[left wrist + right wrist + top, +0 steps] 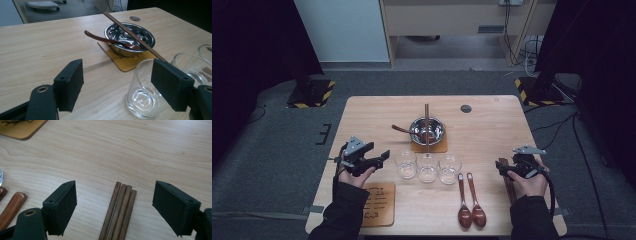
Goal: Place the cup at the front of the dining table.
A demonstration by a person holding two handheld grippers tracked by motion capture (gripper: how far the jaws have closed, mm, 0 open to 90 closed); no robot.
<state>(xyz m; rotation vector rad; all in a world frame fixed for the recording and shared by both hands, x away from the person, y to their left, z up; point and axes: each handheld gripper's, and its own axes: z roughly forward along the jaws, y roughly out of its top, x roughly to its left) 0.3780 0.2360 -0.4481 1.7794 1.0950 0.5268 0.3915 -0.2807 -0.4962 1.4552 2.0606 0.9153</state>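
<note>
Black jaws of the right gripper (116, 207) stand wide apart and empty, straddling a bundle of four dark brown wooden chopsticks (120, 212) that lies flat on the table between them; the pads touch nothing. From the high view the same bundle (509, 186) lies at the table's right edge, partly under the right hand.

Left gripper (122, 85): jaws likewise spread and empty, held above the table with the nearest clear glass tumbler (145, 97) just past its right jaw. Two more tumblers (438, 168) stand in a row beside it.

Beyond: shiny steel bowl (130, 36) on a thin square wooden coaster (125, 63), a dark brown wooden spoon (110, 41) resting in it with the handle over the rim, and a pair of chopsticks (132, 35) laid across the rim. Two more wooden spoons (471, 202) lie near the front edge. Second coaster (378, 203), with printed lines, by the left sleeve.

Risks, as I judge them:
- Four sticks lie loose side by side; closing off-centre could pinch only some and roll the rest toward the edge.
- Flat on the wood, they give the pads little to bite; the tips may scrape the table.
- A left-hand sweep could knock the tumbler.

Surface: pale wood-grain table (492, 125), with a round cable port at the back. Room: grey carpet, hazard-striped stand bases, cables, and a light cabinet beyond.
</note>
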